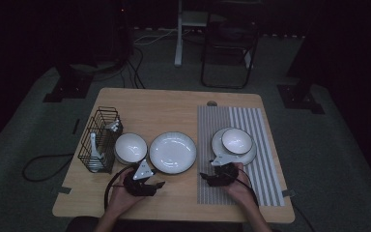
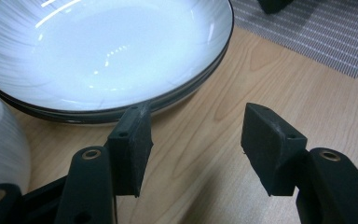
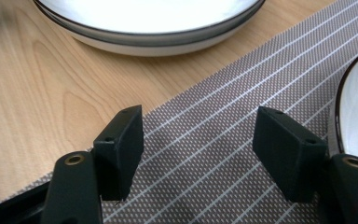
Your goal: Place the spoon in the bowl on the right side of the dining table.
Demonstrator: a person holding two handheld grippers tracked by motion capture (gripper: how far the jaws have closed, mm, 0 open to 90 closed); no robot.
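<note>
The table (image 1: 174,104) carries two plates, two bowls, one striped mat, one wire rack and two grippers.

Plates: one large plate (image 1: 172,152) lies on bare wood at the centre; a second plate (image 1: 218,145) lies on the mat (image 1: 263,169) at the right. Bowls: one bowl (image 1: 130,147) stands just left of the large plate, and another bowl (image 1: 236,140) rests on the plate on the mat. The wire rack (image 1: 98,140) stands at the left edge and holds pale utensils, too small to count.

The large plate is white and glossy, round and shallow, with a thin dark line around its rim and faint streaks radiating across its inner slope. In the left gripper view its near edge lies just beyond the left-hand jaw.

The left gripper (image 2: 196,135) sits low over the wood just in front of the large plate (image 2: 107,51), its jaws apart with only bare table between them. The right gripper (image 3: 198,144) hangs over the near-left corner of the mat (image 3: 223,121), jaws spread wide and holding nothing; the plate on the mat (image 3: 356,116) shows at the right edge of that view.
</note>
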